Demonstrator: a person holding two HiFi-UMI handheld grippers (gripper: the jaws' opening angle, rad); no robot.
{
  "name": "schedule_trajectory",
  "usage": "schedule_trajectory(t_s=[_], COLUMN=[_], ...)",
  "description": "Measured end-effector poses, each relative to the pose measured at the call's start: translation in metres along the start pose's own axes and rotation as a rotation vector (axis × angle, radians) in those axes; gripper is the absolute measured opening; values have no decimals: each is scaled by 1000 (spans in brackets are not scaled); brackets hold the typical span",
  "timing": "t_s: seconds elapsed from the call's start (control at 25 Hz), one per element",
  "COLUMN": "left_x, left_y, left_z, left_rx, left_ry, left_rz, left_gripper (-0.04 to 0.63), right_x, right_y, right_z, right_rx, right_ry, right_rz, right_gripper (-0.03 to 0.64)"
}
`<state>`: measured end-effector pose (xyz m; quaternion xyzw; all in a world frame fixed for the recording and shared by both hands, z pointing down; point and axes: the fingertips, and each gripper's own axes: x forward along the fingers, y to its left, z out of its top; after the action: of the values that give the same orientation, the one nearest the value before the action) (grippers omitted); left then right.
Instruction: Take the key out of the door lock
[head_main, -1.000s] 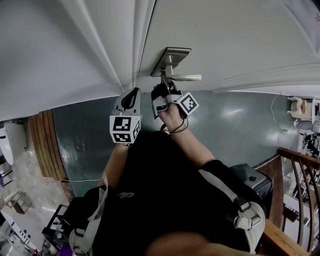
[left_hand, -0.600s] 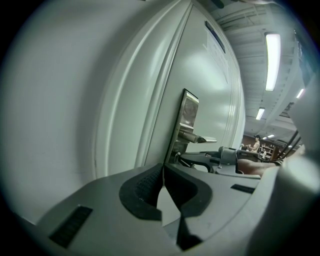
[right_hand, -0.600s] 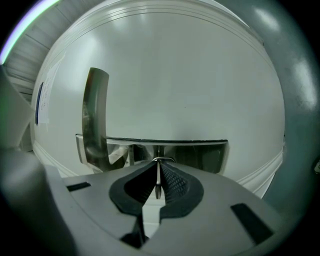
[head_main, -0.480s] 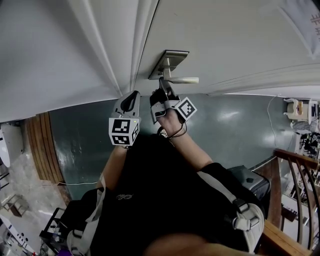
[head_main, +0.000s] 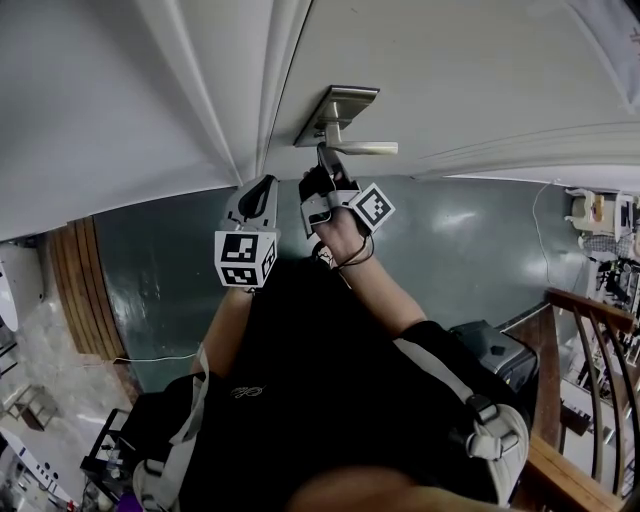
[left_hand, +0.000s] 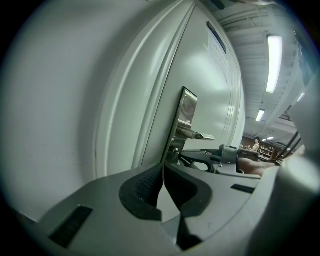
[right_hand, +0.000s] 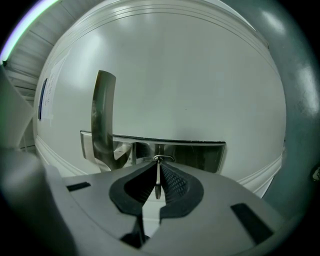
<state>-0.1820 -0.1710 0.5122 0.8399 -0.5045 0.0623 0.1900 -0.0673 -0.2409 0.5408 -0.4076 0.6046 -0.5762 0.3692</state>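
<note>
- The key (right_hand: 158, 181) sits in the lock below the lever handle (right_hand: 101, 115), near the middle of the brushed-metal lock plate (right_hand: 200, 156) on the white door (head_main: 450, 70); only its head shows, edge-on, as a thin metal sliver
- The right gripper (right_hand: 158, 167) points level at the plate, its jaws nearly closed and pinching the key head flat between the ribbed pads (right_hand: 174, 182)
- The left gripper (head_main: 262, 192) hangs beside the door's edge, left of the plate, with its jaws pressed together on nothing (it looks idle)
- Handling, as I judge it: the key is small, light, rigid and smooth metal, so it could slide out from the pads if pulled askew; the flat head is the only place to take hold, and the present grip looks right
- The shaft will probably bind unless the head stands in line with the keyway, so a straight pull away from the plate, with no twisting or levering, seems the safest way out
</note>
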Motion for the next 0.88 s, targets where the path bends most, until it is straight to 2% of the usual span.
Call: schedule_trajectory(t_s=[0.28, 0.4, 0.88], left_x=[-9, -12, -5], left_y=[6, 10, 9], left_z=[-14, -20, -40], left_rx=[-21, -29, -38], left_ry=[17, 25, 51], left_rz=[14, 18, 30], left_gripper=[29, 29, 29], right_x=[-9, -14, -46], right_y=[-1, 1, -16], right_z=[-5, -6, -17], right_rx=[-13, -51, -222], right_ry=[-4, 2, 133], right_rz=[-12, -16, -79], right_gripper=[29, 29, 29])
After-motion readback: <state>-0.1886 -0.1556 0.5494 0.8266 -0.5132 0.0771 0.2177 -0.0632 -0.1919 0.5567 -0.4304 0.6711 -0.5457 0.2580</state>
